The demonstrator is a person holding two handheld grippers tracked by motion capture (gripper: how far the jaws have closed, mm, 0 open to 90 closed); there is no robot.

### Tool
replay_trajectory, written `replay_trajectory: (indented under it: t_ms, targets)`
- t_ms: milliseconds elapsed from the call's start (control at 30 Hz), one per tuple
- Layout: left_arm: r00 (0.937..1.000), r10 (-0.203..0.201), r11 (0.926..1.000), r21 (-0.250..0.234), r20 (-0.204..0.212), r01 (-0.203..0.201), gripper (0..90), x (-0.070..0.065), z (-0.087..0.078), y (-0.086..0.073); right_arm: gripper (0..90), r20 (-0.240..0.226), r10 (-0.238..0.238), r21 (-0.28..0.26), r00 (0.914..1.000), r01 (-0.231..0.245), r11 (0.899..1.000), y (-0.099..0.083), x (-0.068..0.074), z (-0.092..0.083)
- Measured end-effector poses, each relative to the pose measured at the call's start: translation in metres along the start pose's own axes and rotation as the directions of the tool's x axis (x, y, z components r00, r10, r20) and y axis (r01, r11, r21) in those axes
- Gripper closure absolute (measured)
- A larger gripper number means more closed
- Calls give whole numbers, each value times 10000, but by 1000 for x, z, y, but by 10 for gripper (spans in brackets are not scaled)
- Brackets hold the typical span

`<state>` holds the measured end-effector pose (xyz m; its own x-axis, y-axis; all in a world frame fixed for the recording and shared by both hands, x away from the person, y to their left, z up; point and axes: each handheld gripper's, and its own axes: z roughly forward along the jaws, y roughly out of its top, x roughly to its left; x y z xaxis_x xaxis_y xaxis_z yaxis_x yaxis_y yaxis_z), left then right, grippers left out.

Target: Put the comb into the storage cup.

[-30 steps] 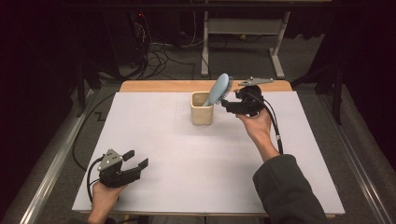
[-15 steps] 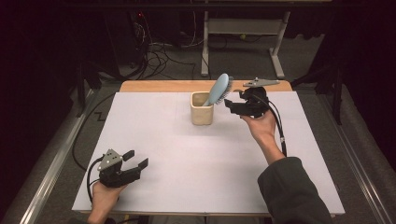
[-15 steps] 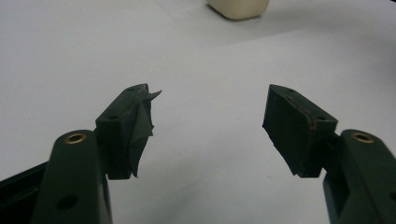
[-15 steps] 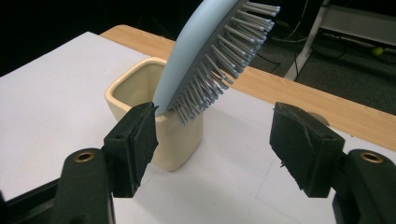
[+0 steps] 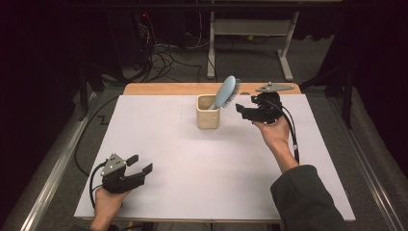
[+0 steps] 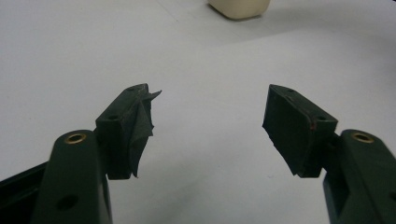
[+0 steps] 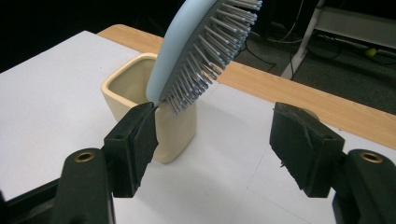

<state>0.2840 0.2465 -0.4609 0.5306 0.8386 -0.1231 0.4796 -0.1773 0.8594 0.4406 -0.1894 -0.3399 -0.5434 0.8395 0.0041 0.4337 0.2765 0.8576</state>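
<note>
Blue-backed, the brush (image 5: 226,91) stands handle-down in the cup (image 5: 208,112) near the middle of the desk's (image 5: 192,159) far edge, its head leaning up out of the rim and tilted toward the right edge, bristles facing that way too. The right gripper (image 5: 241,110) hovers just beside the cup on that same side, jaws apart and empty, pointing at the brush; in the right gripper view (image 7: 212,135) the bristled head rises above and slightly left of the gap between the jaws, near the left one. So the brush's long axis runs steeply upward across the line of reach, and a grip on the head would likely need the jaws raised a little. The left gripper (image 5: 141,163) rests near the desk's near left corner, jaws wide and empty, well apart from the cup.
</note>
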Motion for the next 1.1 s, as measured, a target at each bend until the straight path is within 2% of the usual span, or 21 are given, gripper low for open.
replay_trajectory:
  t_ms: [1100]
  targets:
    - [10000, -75, 10000, -16, -29, 75, 332, 1, 0, 0, 322, -26, 194, -310, 9998, -195, 9993, -12, -12, -24]
